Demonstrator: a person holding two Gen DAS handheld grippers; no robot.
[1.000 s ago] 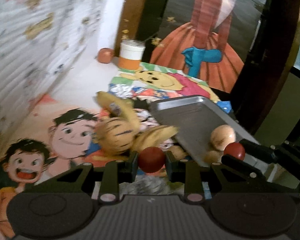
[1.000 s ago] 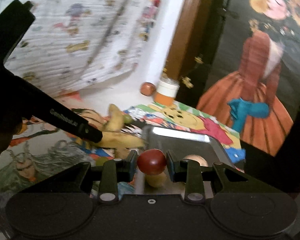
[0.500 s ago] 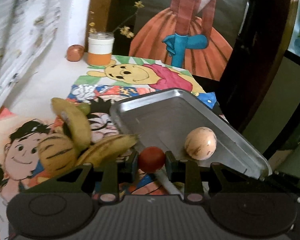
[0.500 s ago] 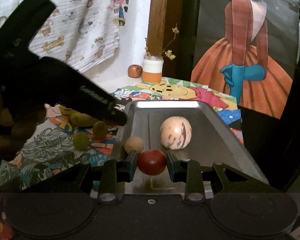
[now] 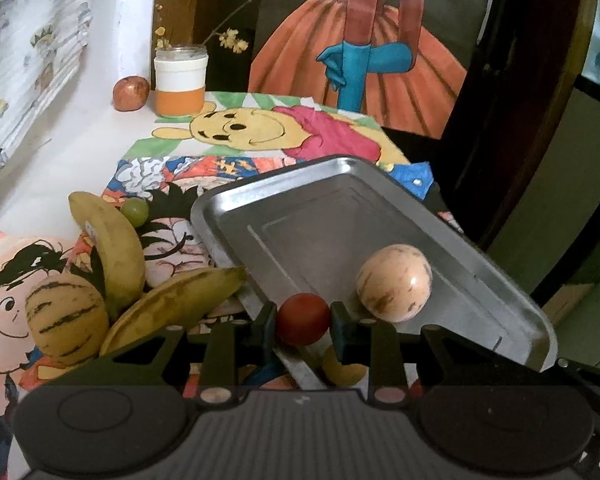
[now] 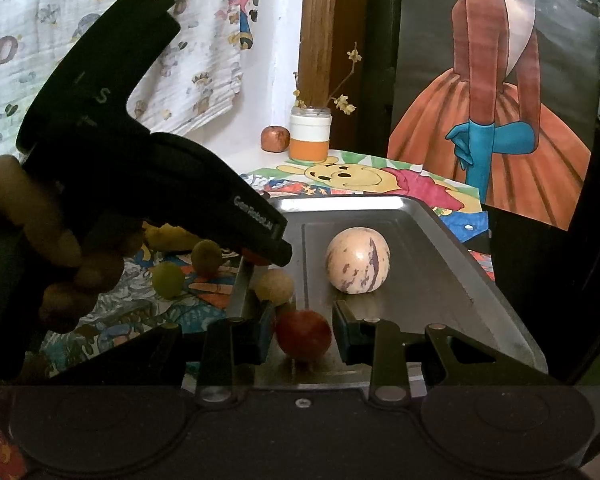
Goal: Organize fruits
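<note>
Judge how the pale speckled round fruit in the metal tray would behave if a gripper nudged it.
The pale speckled fruit looks nearly spherical, so it would probably roll. Its skin looks glossy, so it may slip. The metal tray has a raised rim, which would likely stop it.

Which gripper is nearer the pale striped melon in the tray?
Right gripper: over the tray, melon just ahead. Left gripper sits at the tray's left edge.

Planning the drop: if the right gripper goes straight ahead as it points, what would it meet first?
Probably the pale striped melon lying in the metal tray, directly beyond the right gripper and its red tomato; depth is uncertain.
</note>
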